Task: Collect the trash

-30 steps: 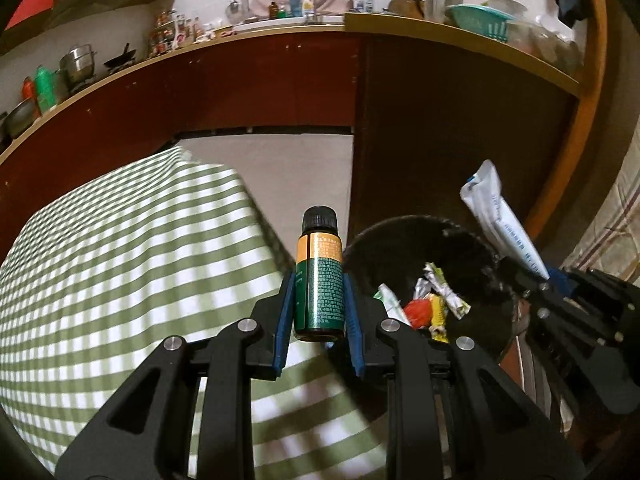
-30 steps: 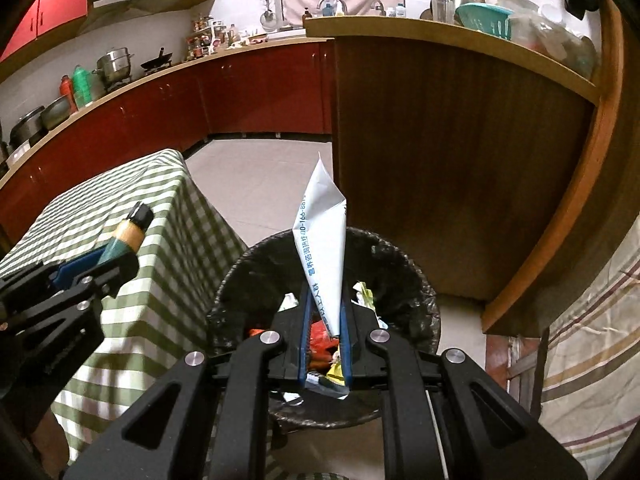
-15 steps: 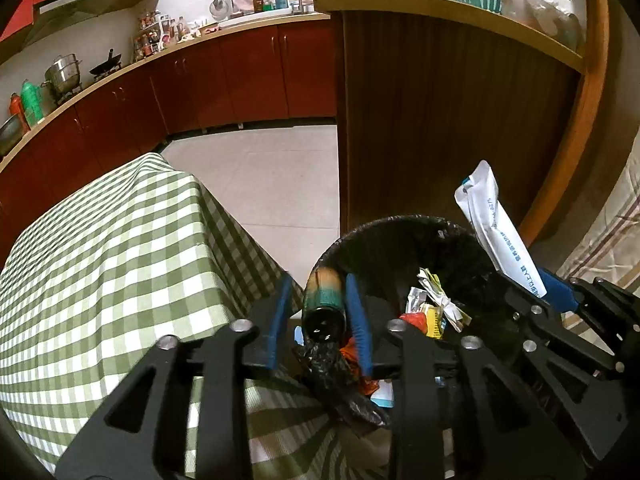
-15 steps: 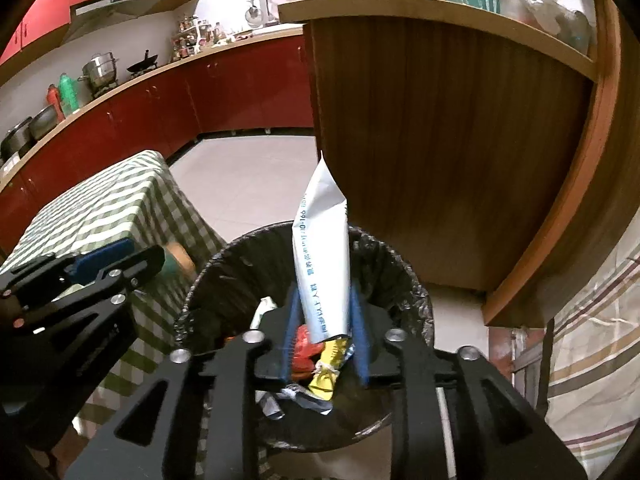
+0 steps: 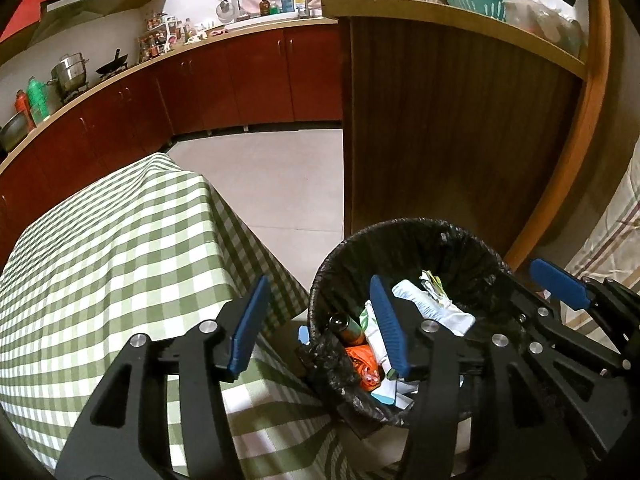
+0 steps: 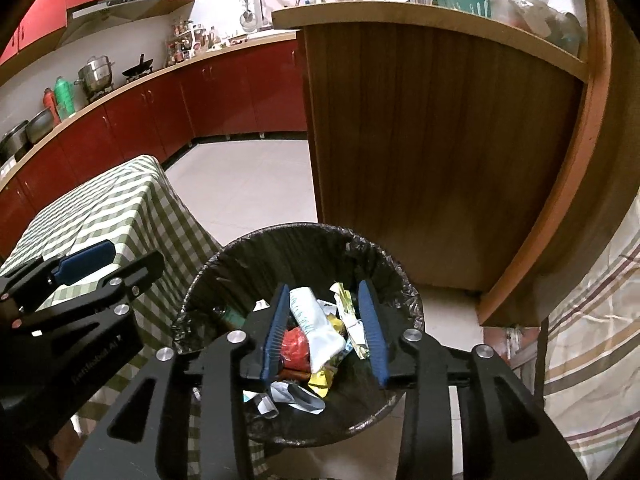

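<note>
Over the bin (image 6: pixel 404 296), both my grippers are spread with nothing between the pads. Left gripper (image 5: pixel 318 326) jaws have just been opening; its bottle (image 5: pixel 352 326) now lies inside near the left wall. Right gripper (image 6: pixel 324 330) jaws have also just been opening; white wrapper (image 6: pixel 316 326) rests on the trash pile. Beside the bin: checked tablecloth (image 5: pixel 112 256). Behind: wooden counter panel (image 6: pixel 440 152).

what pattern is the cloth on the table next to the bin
Green and white checks. The tablecloth shows best in the left wrist view, draped beside the black-lined bin.
</note>
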Demonstrator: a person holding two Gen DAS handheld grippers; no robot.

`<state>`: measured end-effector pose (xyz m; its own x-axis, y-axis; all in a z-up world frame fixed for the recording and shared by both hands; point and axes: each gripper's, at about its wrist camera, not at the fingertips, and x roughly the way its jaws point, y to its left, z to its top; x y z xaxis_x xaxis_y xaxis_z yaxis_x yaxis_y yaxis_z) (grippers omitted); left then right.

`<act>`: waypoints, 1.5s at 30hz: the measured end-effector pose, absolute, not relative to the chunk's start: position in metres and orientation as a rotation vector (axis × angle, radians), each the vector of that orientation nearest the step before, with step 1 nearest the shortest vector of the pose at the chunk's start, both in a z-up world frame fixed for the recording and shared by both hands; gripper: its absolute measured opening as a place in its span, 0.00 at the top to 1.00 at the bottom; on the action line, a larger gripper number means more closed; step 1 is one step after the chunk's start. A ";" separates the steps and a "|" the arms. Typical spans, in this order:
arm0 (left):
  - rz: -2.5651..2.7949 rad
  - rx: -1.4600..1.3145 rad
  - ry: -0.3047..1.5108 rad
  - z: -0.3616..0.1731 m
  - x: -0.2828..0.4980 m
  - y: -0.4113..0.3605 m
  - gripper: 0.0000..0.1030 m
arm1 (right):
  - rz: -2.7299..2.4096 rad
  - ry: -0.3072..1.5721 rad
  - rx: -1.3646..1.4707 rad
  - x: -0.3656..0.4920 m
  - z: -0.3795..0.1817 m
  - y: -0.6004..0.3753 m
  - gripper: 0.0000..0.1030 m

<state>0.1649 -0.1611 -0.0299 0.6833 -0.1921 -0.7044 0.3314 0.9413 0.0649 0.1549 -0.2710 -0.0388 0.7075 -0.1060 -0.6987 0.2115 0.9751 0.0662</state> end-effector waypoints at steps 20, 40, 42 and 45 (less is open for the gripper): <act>-0.250 0.133 0.682 0.009 0.101 -0.088 0.31 | -0.204 0.683 0.069 0.100 0.002 -0.220 0.47; -0.217 0.089 0.628 0.032 0.045 -0.034 0.22 | -0.208 0.619 0.021 0.049 0.021 -0.183 0.43; -0.217 0.085 0.629 0.032 0.043 -0.033 0.22 | -0.209 0.610 0.019 0.046 0.023 -0.183 0.43; -0.218 0.086 0.623 0.034 0.041 -0.034 0.22 | -0.209 0.601 0.013 0.043 0.026 -0.181 0.43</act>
<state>0.0409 -0.0336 0.0339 0.7897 -0.1767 -0.5874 0.2284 0.9735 0.0143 0.0428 -0.1811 0.0258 0.8043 -0.1917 -0.5625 0.1994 0.9787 -0.0484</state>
